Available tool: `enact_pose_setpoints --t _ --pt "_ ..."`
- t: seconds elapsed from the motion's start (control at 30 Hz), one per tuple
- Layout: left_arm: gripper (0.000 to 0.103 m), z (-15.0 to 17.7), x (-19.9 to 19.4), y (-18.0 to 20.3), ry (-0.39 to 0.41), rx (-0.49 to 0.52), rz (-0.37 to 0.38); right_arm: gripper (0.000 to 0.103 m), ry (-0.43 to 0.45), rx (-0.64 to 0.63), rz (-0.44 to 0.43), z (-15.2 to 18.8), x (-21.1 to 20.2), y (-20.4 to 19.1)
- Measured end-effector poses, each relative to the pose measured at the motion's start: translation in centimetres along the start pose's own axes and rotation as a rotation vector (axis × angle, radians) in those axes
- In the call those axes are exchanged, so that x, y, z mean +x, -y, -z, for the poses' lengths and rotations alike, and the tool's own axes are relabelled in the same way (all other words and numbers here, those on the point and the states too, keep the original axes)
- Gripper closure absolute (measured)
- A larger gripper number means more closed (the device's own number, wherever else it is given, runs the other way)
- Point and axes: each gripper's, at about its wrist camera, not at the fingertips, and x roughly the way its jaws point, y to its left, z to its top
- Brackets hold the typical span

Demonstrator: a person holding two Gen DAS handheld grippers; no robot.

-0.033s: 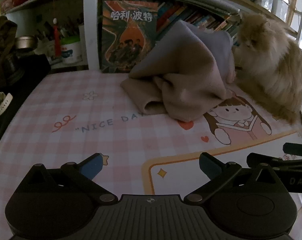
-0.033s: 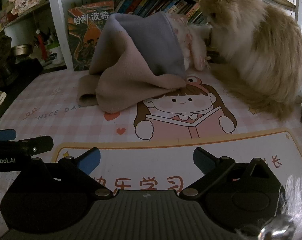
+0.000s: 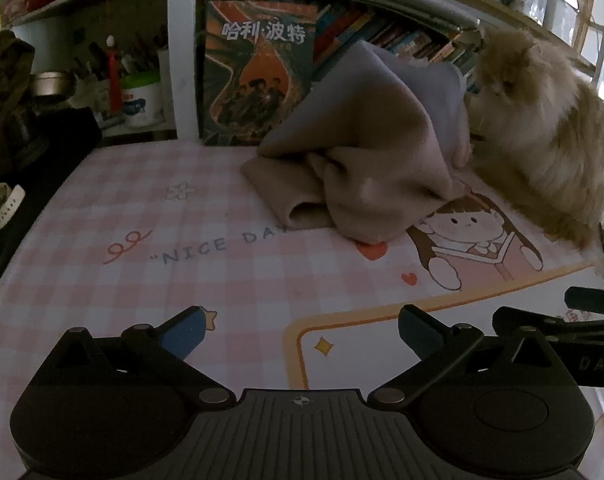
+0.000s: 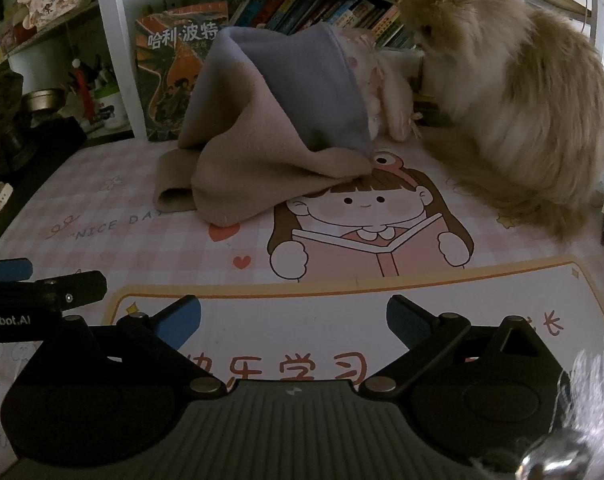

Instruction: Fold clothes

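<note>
The left gripper (image 3: 300, 330) has its blue-tipped jaws spread wide with nothing between them, only the mat (image 3: 222, 280) below. The right gripper (image 4: 294, 318) is likewise wide apart and empty, over the white panel of the mat with orange characters. Each gripper shows at the edge of the other's view: the right one at 3 o'clock in the left wrist view, the left one at 9 o'clock in the right wrist view, so the two sit side by side near the front of the mat.

The mat is pink check, printed with "NICE DAY" and a cartoon girl (image 4: 365, 216) reading a book.

The cloth (image 3: 365, 152), beige with a grey-lilac part on top, sits at 12 o'clock from both grippers, well apart from them, bunched in a tented heap. Its lower edge overlaps the cartoon girl's head and covers the end of the printed words. In the right wrist view a pink plush thing (image 4: 381, 88) shows under the cloth's raised side.

A fluffy cat (image 4: 509, 96) sits at 2 o'clock, just beside the cloth. Behind the heap, at 11 o'clock, stands a large book (image 3: 258, 72) against a shelf of books (image 4: 309, 8).
</note>
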Motion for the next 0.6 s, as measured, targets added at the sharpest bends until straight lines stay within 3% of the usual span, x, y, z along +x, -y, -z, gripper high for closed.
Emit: enact_pose_setpoints --t 0.6 --pt "0.0 -0.03 0.28 0.16 -0.006 -0.005 0.001 0.003 -0.006 0.009 0.009 0.24 0.13 -0.11"
